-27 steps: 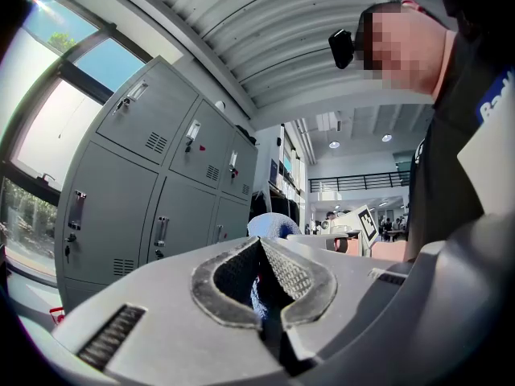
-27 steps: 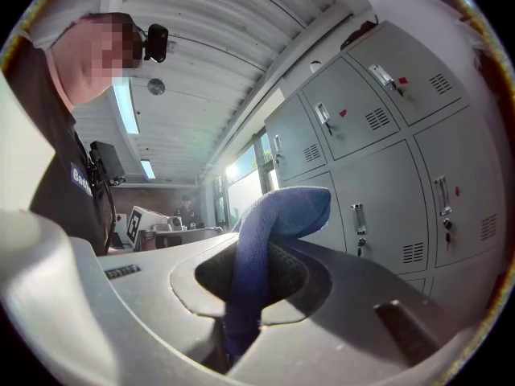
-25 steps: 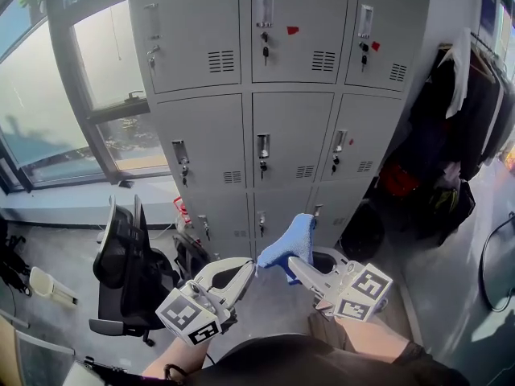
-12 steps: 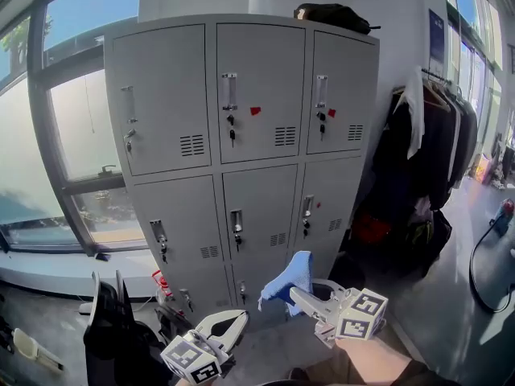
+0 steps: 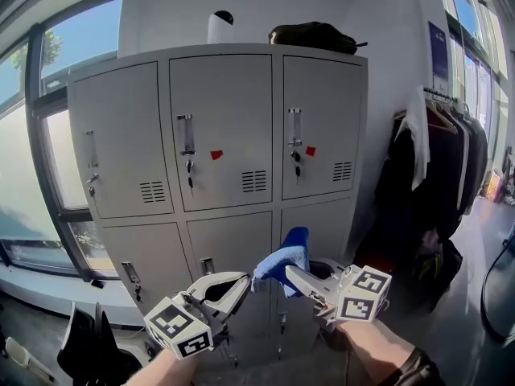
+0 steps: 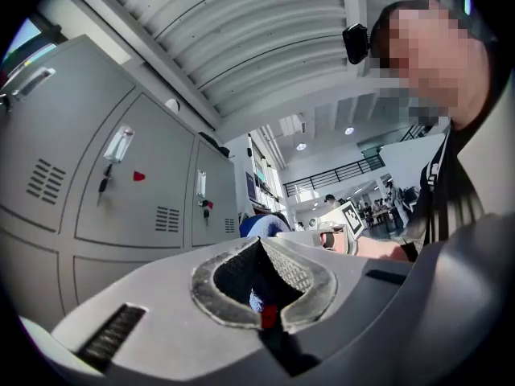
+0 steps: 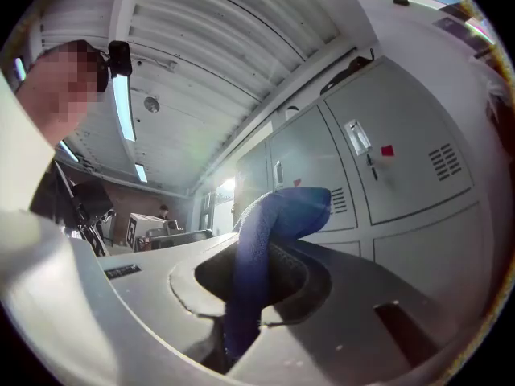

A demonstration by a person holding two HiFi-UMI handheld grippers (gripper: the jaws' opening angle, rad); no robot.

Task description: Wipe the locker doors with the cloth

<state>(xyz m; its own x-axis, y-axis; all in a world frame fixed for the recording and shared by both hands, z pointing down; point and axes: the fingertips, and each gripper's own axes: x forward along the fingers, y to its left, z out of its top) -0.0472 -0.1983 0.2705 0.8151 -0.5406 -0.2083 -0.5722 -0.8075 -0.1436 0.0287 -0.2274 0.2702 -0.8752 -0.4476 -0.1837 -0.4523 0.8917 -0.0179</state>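
Here, the right claw (image 5: 294,274) was clenched on the blue cloth (image 5: 283,256), lower centre of frame, apart from the locker doors (image 5: 229,127); the left claw (image 5: 240,285) was closed, empty. The pinched cloth might slip out under wiping pressure.

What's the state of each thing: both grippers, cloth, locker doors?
left hand-held gripper: shut, nothing between the jaws.
right hand-held gripper: shut on the cloth.
cloth: bunched, sticking up from the jaws, not touching the lockers.
locker doors: all closed, keys hanging in upper locks.
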